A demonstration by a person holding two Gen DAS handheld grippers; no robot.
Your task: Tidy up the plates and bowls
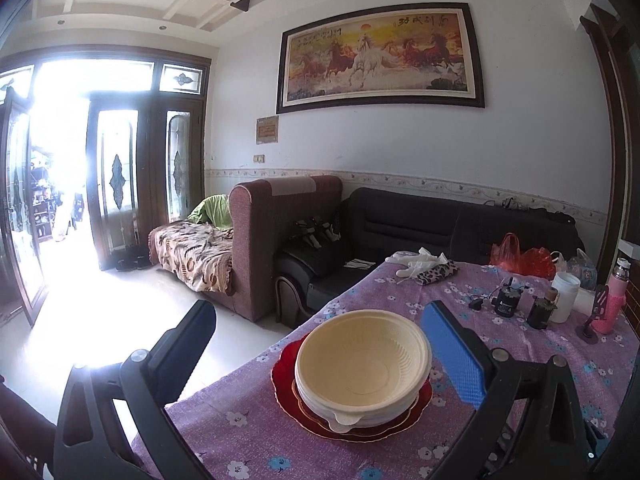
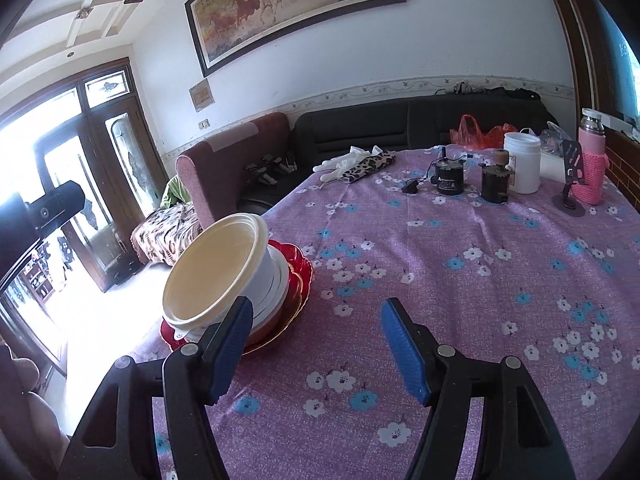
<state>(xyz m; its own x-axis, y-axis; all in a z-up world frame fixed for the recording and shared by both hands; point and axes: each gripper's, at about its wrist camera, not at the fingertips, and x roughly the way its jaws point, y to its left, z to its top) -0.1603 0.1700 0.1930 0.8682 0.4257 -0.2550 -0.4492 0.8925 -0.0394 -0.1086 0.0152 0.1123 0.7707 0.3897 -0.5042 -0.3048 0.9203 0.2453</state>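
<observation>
Sitting near the left edge of the table (image 2: 460, 280), which carries a purple flowered cloth, a stack of cream bowls (image 1: 362, 364) rests nested inside a red scalloped plate (image 1: 286, 368); in the right wrist view the same bowls (image 2: 216, 276) look tilted by the lens, and the plate (image 2: 298, 268) shows a gold rim beneath them. Both grippers are held apart from the stack. Left gripper (image 1: 320, 350) has its fingers spread wide, one black pad over the floor beyond the table edge and one blue pad just right of the bowls, gripping nothing. Right gripper (image 2: 316, 346) is likewise spread, its left blue pad overlapping the near rim of the plate in the picture, though I cannot tell whether it touches; its right pad hangs over bare cloth.

Toward the far edge lie white gloves (image 2: 344, 164) beside a leopard-print pouch (image 2: 370, 166). At the far right corner stand two small dark motors (image 2: 450, 178), a white jar (image 2: 522, 162) and a pink bottle (image 2: 592, 164)
</observation>
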